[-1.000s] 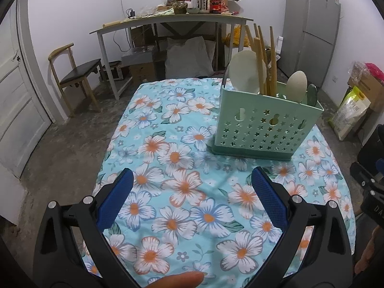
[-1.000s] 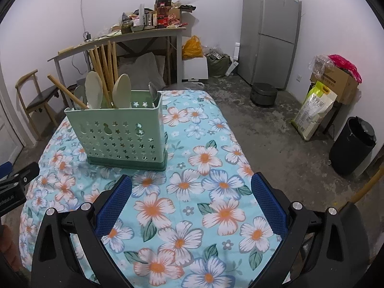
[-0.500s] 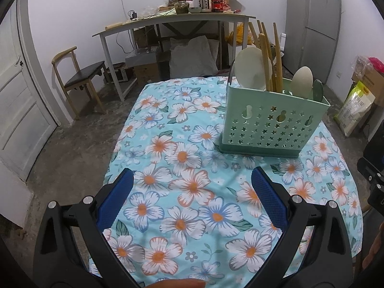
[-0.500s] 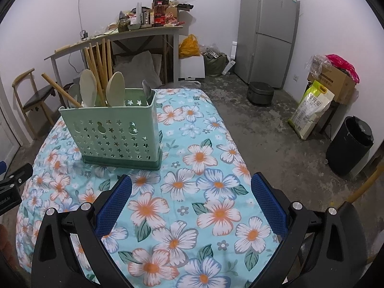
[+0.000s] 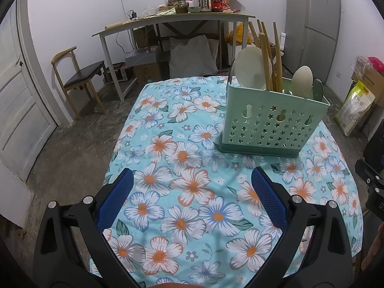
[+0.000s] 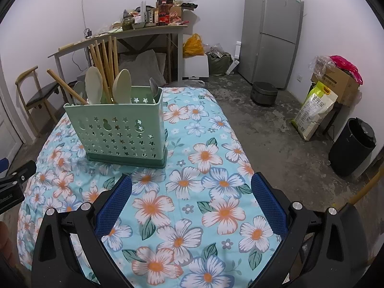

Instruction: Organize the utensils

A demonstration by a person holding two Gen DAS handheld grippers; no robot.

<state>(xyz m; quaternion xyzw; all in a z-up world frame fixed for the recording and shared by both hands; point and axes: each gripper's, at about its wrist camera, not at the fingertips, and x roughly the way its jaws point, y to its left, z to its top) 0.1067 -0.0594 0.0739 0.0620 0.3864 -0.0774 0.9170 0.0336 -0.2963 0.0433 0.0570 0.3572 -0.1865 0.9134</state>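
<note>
On the table, spread with a light-blue cloth printed with white and orange flowers (image 5: 192, 187), stands a mint-green plastic utensil caddy with star-shaped and gourd-shaped cut-outs (image 5: 271, 124), upright on its darker green base. Seen from the left wrist camera it sits toward the far right part of the cloth; seen from the right wrist camera it sits toward the far left. Several utensils stand in it: a bundle of long wooden chopsticks (image 6: 105, 60) rising well above the rim, one more wooden stick (image 6: 66, 86) leaning out over the caddy's corner, two cream-coloured spoons with broad bowls pointing up (image 6: 122, 85), and a metal spoon (image 6: 154, 87) near the caddy's end wall. The left gripper (image 5: 192, 177) hovers over the near part of the cloth with its blue-padded fingers (image 5: 115, 196) spread wide and nothing between them; the caddy is well apart from it. The right gripper (image 6: 190, 184) likewise hangs above the cloth, its blue pads (image 6: 270, 204) wide apart and empty, the caddy lying beyond its left finger. Behind the table stand a cluttered grey desk (image 5: 172, 19), a wooden chair with a dark seat (image 5: 79, 74), a grey refrigerator (image 6: 272, 31) and a black bin (image 6: 352, 146).
</note>
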